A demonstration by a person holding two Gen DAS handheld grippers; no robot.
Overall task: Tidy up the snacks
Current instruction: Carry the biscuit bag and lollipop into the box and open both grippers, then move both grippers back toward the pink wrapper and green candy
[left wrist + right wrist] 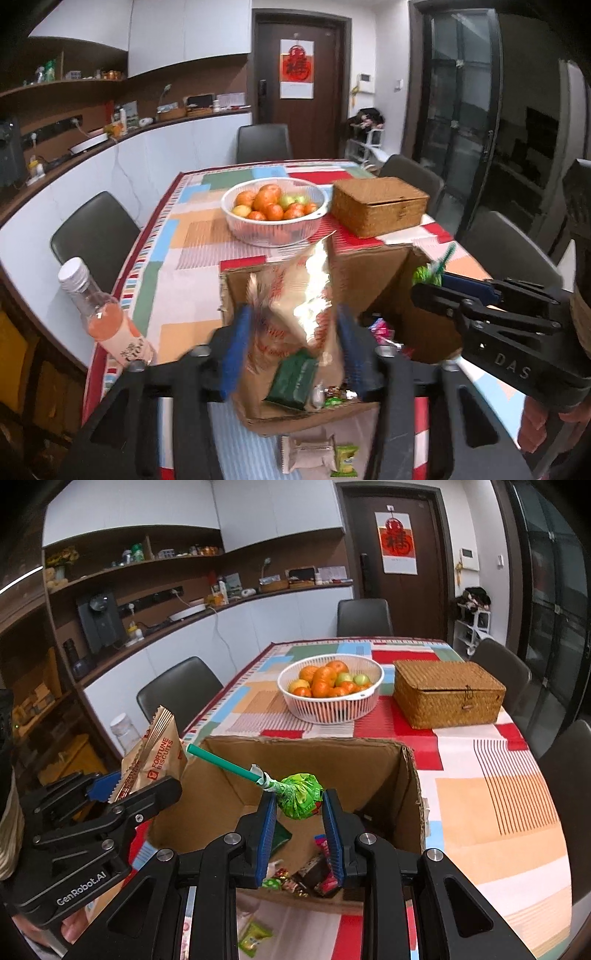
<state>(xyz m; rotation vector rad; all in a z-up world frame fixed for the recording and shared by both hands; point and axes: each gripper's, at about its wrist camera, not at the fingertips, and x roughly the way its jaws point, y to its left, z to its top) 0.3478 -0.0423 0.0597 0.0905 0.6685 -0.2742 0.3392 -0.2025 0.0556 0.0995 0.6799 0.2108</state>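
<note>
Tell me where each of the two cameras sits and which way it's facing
Left wrist: on the left gripper, looking along its fingers at the biscuit bag between them over the cardboard box; the right gripper shows at right.
Right wrist: on the right gripper, facing the green lollipop it pinches above the box; the left gripper shows at left.
Shared: box, fruit basket, wicker box.

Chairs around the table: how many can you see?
4. One chair at the far end by the door, one on the left side, two on the right side. Others nearer the cameras may be hidden.
</note>
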